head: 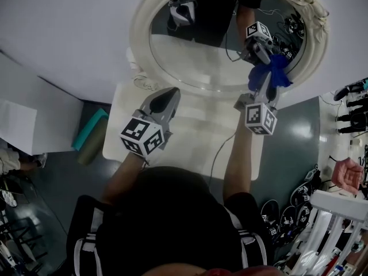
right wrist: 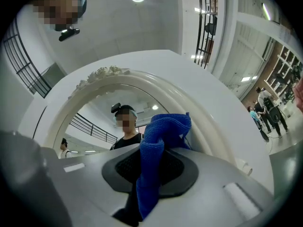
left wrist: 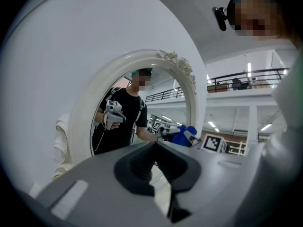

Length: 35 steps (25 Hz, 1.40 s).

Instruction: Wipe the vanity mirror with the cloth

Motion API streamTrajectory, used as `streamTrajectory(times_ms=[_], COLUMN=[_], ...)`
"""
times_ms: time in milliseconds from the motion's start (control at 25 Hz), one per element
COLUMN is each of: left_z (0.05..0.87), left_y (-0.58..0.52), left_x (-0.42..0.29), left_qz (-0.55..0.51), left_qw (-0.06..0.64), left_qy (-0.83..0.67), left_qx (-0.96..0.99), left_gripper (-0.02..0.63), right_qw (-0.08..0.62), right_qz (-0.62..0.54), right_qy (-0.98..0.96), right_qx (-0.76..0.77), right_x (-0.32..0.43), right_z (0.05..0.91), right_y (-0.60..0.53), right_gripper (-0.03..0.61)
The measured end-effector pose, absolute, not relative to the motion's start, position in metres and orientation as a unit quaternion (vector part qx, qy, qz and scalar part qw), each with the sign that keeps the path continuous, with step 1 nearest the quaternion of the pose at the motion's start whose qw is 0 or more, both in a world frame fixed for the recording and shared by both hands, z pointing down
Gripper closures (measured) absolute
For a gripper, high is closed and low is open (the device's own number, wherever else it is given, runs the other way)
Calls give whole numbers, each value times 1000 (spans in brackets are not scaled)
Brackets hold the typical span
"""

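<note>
The right claw [head: 267, 89] [right wrist: 150, 176] is pinching the blue cloth [head: 276, 72] [right wrist: 163, 131] between its jaws; one fold stands up past the tips and the rest hangs down through the gap behind them. Straight ahead of this claw is the oval mirror [head: 195, 59] [right wrist: 102, 108], and the cloth meets the glass at its lower right edge, just inside the white carved frame [head: 144, 22] [right wrist: 142, 82] – the claw's own reflection sits right beyond the cloth. The left claw [head: 168, 94] [left wrist: 155, 148] hangs well apart to the other claw's left, above the white table [head: 195, 137], jaws pressed together at the tips with nothing in them – the mirror [left wrist: 142, 122] stands ahead of it, not touched
</note>
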<state>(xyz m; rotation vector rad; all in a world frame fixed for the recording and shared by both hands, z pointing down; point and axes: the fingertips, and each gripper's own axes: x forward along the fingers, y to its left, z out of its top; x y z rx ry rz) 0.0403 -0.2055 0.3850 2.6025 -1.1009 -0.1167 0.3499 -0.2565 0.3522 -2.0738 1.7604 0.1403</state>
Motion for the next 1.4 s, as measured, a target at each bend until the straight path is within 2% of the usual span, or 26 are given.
streamTrajectory(times_ms=[400,1400], left_z=[379,372], left_y=[-191,-188], left_x=[18,-74], left_qz=[-49,-63], left_qw=[154,158], left_qy=[-405,-450], left_qx=[900,877], left_gripper=[603,603], right_qw=[207,189], right_qz=[75,98], right_qy=[657,774], right_qx=[-721,-597], right_x=[308,68], right_z=[329,331], right_y=[-261,-316], right_gripper=[511,511])
